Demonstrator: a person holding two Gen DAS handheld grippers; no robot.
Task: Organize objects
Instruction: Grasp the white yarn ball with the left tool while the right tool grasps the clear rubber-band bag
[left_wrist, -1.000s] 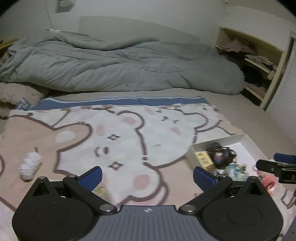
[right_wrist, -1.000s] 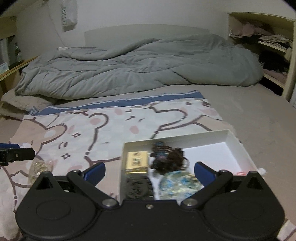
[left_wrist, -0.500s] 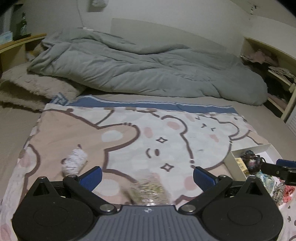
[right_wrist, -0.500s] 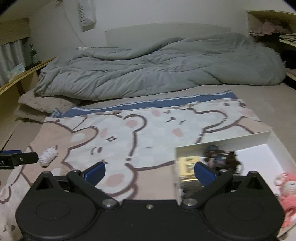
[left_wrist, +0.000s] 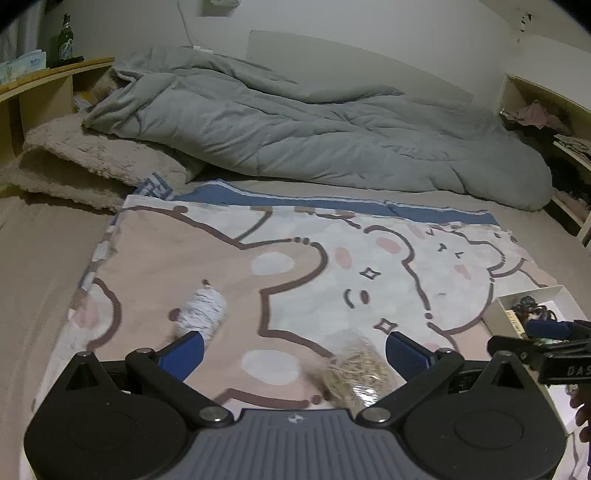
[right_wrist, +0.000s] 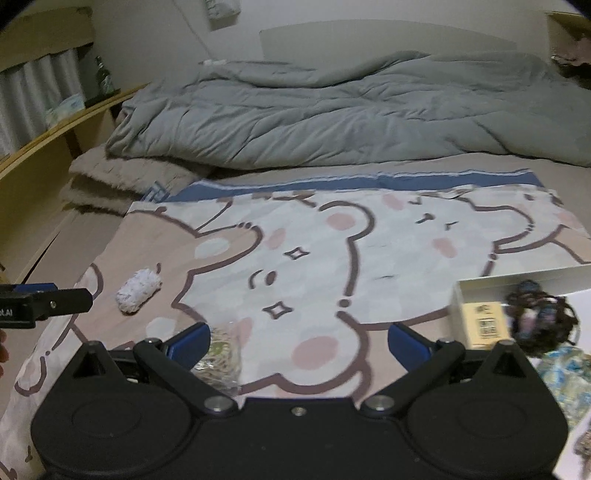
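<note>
My left gripper (left_wrist: 293, 354) is open and low over the bear-print blanket (left_wrist: 295, 266). A white fluffy roll (left_wrist: 201, 314) lies just ahead of its left fingertip. A clear bag of pale yellowish bands (left_wrist: 360, 369) lies by its right fingertip. Nothing sits between the fingers. My right gripper (right_wrist: 299, 341) is also open and empty, with the same bag (right_wrist: 219, 354) near its left fingertip and the white roll (right_wrist: 138, 290) further left. A white box (right_wrist: 517, 277) at the right holds a yellow pack (right_wrist: 484, 323), dark hair ties (right_wrist: 539, 321) and a blue-patterned item (right_wrist: 565, 373).
A rumpled grey duvet (left_wrist: 314, 125) fills the back of the bed, with a beige fleece blanket (left_wrist: 92, 166) at the left. A wooden shelf (left_wrist: 48, 85) with a green bottle (left_wrist: 65, 40) stands far left. The left gripper's finger (right_wrist: 70, 301) juts in from the left.
Both views have swung to the left. The white box has slid to the right edge, and the white roll and the bag now lie close to the left gripper's fingertips.
</note>
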